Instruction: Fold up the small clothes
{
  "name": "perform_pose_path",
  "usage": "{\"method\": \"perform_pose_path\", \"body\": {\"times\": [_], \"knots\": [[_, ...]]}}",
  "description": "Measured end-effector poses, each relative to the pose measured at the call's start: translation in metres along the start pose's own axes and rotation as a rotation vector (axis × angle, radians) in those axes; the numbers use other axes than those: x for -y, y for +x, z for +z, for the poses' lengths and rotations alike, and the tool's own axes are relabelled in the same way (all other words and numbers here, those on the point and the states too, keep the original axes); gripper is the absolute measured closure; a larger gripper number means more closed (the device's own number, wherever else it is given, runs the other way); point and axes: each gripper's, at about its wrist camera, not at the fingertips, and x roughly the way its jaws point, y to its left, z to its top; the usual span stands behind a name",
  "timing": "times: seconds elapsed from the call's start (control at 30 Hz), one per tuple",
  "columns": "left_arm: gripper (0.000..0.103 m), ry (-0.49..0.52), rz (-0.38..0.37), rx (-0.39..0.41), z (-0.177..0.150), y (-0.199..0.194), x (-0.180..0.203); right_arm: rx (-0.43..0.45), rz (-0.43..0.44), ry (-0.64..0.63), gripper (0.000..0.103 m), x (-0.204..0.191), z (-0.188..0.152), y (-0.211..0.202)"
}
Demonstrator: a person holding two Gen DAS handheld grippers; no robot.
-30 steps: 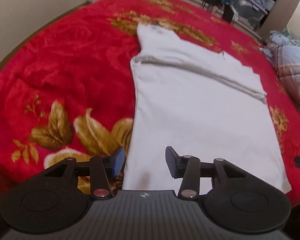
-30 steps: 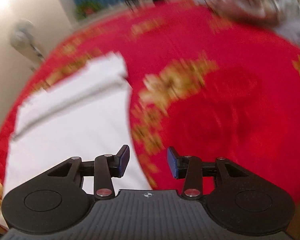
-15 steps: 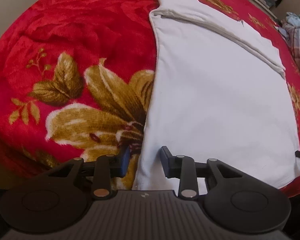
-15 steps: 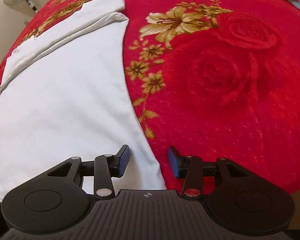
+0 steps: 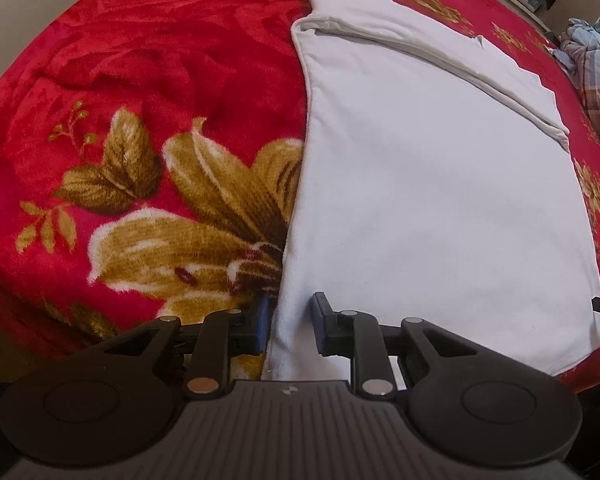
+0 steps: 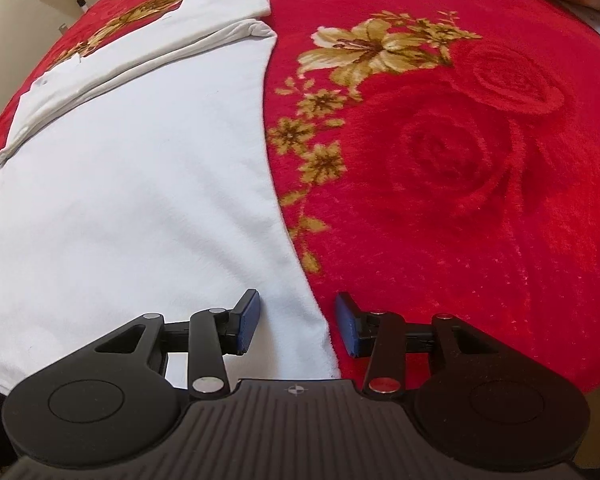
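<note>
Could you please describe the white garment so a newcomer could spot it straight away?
Find the red flowered blanket covering the bed. The white garment lies flat on it, its far end folded over. It is the only plain white thing there.

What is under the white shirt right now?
The white shirt lies flat on the red flowered blanket, which shows all around it. The blanket's pattern beneath the shirt is covered.
</note>
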Motion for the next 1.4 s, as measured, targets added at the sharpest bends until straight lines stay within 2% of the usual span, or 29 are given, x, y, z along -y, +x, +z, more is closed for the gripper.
{"method": "perform_pose_path", "body": {"times": [0.13,0.27,0.37,0.47,0.6,0.73,0.87,0.93,1.07,1.13,1.2,1.27,1.4], "knots": [[0.078,0.004,0.004,0.001,0.0,0.001,0.002,-0.004,0.022,-0.002,0.068,0.0,0.0,0.0],[0.078,0.005,0.004,0.001,0.0,0.0,0.002,-0.009,0.066,-0.013,0.09,-0.004,-0.002,-0.001],[0.081,0.004,0.002,0.001,0.0,0.0,0.001,-0.003,0.072,-0.029,0.096,-0.006,-0.002,-0.002],[0.097,0.008,-0.018,0.001,0.0,0.0,0.001,0.004,0.099,-0.028,0.098,-0.007,-0.001,-0.005],[0.099,0.048,-0.038,0.063,0.003,-0.013,0.008,0.044,0.153,-0.019,0.099,-0.008,0.002,-0.017],[0.099,0.116,-0.109,0.187,0.007,-0.056,0.017,0.145,0.276,0.023,0.1,-0.002,0.016,-0.058],[0.1,0.152,-0.221,0.311,0.002,-0.118,0.013,0.268,0.388,0.02,0.1,0.005,0.024,-0.118],[0.1,0.151,-0.273,0.353,-0.003,-0.15,0.005,0.319,0.415,0.003,0.101,0.009,0.021,-0.147],[0.1,0.145,-0.399,0.419,-0.019,-0.217,-0.012,0.415,0.528,0.009,0.101,0.03,0.002,-0.214],[0.1,0.119,-0.45,0.432,-0.022,-0.236,-0.021,0.465,0.565,0.007,0.101,0.041,-0.009,-0.24],[0.1,0.077,-0.474,0.407,-0.017,-0.235,-0.029,0.489,0.588,0.039,0.101,0.051,-0.014,-0.253],[0.1,0.046,-0.477,0.374,-0.002,-0.215,-0.031,0.47,0.599,0.095,0.101,0.06,-0.008,-0.245],[0.1,0.017,-0.433,0.295,0.059,-0.146,-0.026,0.393,0.554,0.149,0.101,0.06,0.036,-0.187]]}}
